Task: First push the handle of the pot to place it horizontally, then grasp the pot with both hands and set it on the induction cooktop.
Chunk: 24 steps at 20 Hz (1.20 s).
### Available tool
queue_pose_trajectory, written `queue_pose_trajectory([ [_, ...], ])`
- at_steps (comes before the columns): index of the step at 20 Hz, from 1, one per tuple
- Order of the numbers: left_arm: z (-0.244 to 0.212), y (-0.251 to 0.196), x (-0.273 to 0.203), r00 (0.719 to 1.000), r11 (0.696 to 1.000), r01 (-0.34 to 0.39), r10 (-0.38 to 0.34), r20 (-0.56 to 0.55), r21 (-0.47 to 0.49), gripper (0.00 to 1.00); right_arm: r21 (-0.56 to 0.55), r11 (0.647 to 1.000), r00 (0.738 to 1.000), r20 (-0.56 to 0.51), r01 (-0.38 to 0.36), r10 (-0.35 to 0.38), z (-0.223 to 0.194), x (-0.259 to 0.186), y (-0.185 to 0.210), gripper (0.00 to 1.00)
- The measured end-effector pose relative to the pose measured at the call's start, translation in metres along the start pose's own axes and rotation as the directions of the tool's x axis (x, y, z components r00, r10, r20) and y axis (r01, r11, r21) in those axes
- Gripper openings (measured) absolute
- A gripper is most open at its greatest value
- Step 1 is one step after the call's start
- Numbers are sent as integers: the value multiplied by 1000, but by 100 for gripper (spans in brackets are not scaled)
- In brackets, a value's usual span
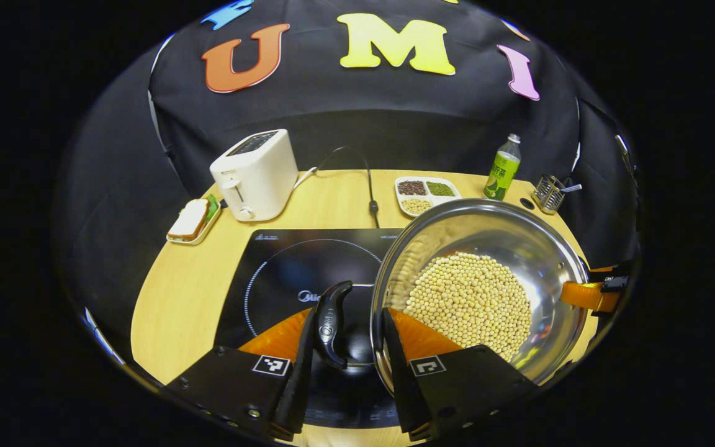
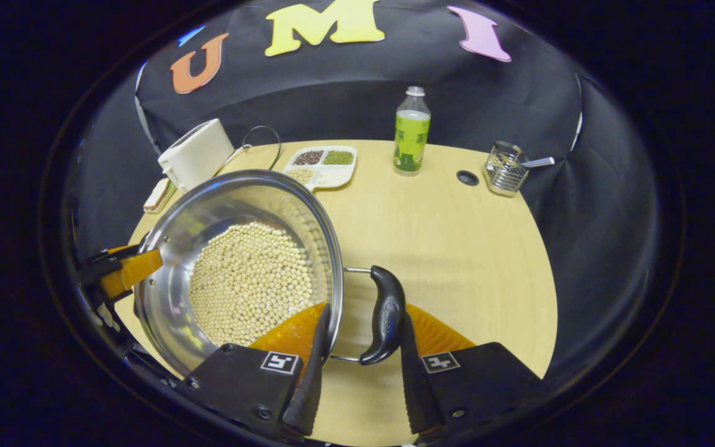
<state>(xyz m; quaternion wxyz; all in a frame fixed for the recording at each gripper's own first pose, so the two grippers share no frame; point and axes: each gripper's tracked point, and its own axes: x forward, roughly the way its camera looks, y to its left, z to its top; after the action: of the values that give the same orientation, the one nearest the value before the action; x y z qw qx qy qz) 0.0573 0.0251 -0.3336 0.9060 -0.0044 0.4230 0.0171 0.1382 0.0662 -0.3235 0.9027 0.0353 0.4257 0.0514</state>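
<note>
Both grippers (image 1: pixel 345 338) (image 2: pixel 357 335) bracket the pot (image 1: pixel 478 292) handles, grip uncertain, above the cooktop (image 1: pixel 283 273), near toaster (image 1: pixel 255 174), bottle (image 2: pixel 411 130) and tray (image 2: pixel 323 164).

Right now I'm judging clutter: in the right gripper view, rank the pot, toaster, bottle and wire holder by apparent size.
1. pot, though nearest the camera
2. toaster
3. bottle
4. wire holder

Black cloth wall (image 1: pixel 357 118) across upper frame; light wooden table (image 2: pixel 457 248) below, with round cable hole (image 2: pixel 467 178) at upper right.
</note>
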Motion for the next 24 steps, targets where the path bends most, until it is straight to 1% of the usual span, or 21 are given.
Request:
queue_pose_trajectory([
  [8, -1, 64, -6, 999, 999, -37, 37, -5, 1, 55, -3, 999, 999, -8, -33, 33, 2, 9, 68, 56],
  [14, -2, 109, 1, 998, 999, -50, 50, -27, -7, 55, -10, 999, 999, -23, -42, 42, 6, 22, 114, 55],
  [15, -1, 116, 4, 998, 999, -53, 53, -30, -7, 60, -14, 999, 999, -28, -45, 45, 7, 25, 121, 55],
  [16, 0, 124, 7, 998, 998, -57, 57, -31, -7, 55, -14, 999, 998, -31, -48, 47, 9, 27, 128, 55],
  [22, 1, 155, 20, 997, 997, -69, 68, -45, -28, 55, -34, 998, 998, -39, -50, 48, 21, 43, 158, 55],
  [23, 2, 159, 23, 997, 997, -70, 69, -47, -26, 55, -32, 998, 998, -39, -48, 47, 23, 46, 162, 58],
  [24, 3, 162, 27, 996, 997, -70, 69, -49, -25, 55, -32, 998, 998, -44, -47, 45, 24, 49, 165, 55],
])
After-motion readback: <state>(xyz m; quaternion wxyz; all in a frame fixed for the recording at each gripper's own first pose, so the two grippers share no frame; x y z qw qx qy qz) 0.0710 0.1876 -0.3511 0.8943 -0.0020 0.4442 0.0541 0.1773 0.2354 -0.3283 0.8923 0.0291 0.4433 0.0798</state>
